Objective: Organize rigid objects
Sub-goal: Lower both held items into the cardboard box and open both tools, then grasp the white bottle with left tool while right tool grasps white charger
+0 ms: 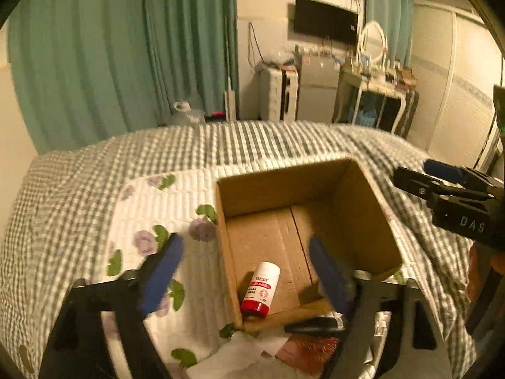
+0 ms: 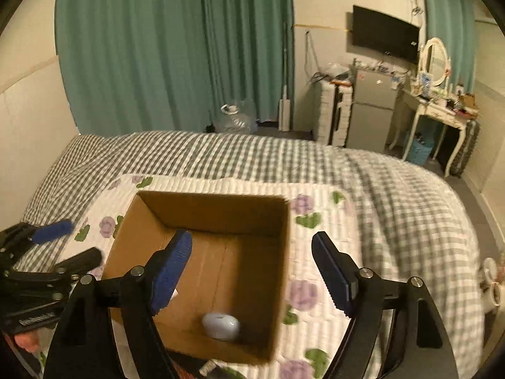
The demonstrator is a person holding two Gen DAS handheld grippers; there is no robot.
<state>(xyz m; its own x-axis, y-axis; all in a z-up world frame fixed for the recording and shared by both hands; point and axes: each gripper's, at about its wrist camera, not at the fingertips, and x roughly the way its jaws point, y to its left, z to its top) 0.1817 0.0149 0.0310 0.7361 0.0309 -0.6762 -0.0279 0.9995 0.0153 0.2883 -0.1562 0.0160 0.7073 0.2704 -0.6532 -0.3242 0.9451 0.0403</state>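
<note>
Cardboard box (image 1: pixel 363 189) on floral mat (image 1: pixel 151 208), checked bedspread (image 2: pixel 394 195); green curtains (image 2: pixel 157 47) behind.

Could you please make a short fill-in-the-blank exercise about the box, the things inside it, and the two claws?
1. The bottle with the red cap lies inside the ____.
2. Both the left claw and the right claw are ____ and hold nothing.
3. The box stands on a ____ with a checked cover.
4. The pale oval case in the box lies near its ____ wall.

Missing words: box; open; bed; near
</note>
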